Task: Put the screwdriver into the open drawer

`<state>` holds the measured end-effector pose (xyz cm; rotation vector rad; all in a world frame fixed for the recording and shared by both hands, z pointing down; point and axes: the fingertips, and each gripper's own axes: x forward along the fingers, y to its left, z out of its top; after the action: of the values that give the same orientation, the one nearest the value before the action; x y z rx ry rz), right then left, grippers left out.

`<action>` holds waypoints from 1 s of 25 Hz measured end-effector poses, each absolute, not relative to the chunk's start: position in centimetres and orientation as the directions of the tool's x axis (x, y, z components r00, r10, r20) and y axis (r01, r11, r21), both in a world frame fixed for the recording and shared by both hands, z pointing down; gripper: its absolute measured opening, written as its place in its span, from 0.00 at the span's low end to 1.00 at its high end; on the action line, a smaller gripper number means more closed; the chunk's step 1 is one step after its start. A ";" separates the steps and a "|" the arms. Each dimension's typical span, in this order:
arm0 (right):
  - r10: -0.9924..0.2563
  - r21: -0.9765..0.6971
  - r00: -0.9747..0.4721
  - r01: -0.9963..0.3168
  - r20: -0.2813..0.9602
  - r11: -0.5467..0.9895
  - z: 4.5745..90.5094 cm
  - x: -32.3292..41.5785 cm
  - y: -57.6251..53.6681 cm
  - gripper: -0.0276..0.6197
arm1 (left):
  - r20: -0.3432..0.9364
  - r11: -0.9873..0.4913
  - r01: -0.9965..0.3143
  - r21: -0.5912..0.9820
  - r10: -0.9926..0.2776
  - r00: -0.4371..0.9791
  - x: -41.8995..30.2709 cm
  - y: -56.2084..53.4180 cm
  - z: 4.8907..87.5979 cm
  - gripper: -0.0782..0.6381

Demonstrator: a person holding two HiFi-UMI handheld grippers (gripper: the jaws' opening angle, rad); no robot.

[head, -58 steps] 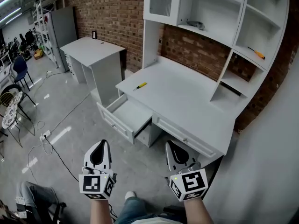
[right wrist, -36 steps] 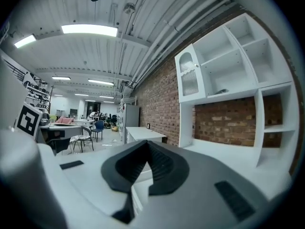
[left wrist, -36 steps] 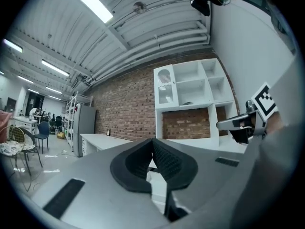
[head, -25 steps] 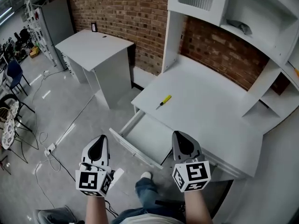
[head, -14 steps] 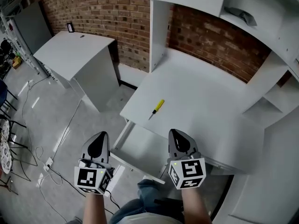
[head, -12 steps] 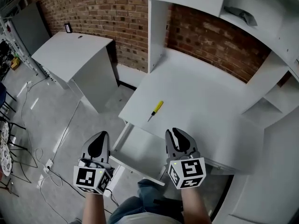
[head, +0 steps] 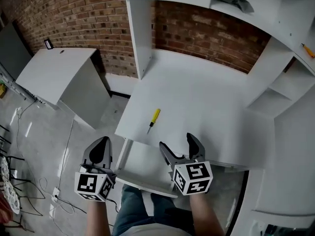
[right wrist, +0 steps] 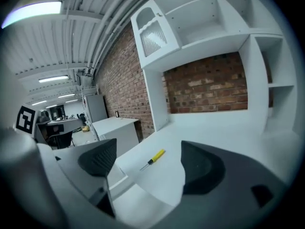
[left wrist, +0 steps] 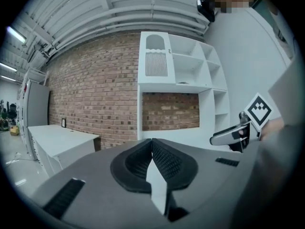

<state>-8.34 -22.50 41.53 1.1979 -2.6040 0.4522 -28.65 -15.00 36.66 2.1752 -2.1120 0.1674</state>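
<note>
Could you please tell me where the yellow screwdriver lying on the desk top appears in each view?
Head view: screwdriver left of centre, near the desk's front edge.
Left gripper view: not in it.
Right gripper view: screwdriver low centre.
Shared landmark: the brick wall.

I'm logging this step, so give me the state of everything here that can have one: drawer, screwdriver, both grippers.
Yellow-handled screwdriver: lying flat on the white desk top, untouched.
White desk drawer: pulled open.
Right gripper: jaws just opened wide, holding nothing, screwdriver ahead of them.
Left gripper: jaws together, empty.
</note>
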 end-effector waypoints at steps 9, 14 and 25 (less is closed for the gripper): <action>-0.723 -0.293 -0.541 -0.841 0.429 0.455 45.3 -13.5 -23.9 0.66 | 0.205 -0.229 -0.973 0.023 -0.952 0.228 -31.8 -19.8 39.1 0.13; -0.733 -0.257 -0.432 -0.902 0.525 0.347 49.8 -16.7 -27.0 0.51 | 0.219 -0.280 -0.958 0.062 -0.933 0.287 -35.3 -21.3 40.4 0.13; -0.621 -0.063 -0.194 -0.972 0.760 0.226 59.9 -19.8 -34.1 0.26 | 0.285 -0.373 -0.925 0.067 -0.881 0.376 -39.4 -23.2 43.8 0.13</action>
<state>-19.76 -34.07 59.95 1.4629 -1.8983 0.7470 -39.45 -23.23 43.76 2.4197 -1.6157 0.2980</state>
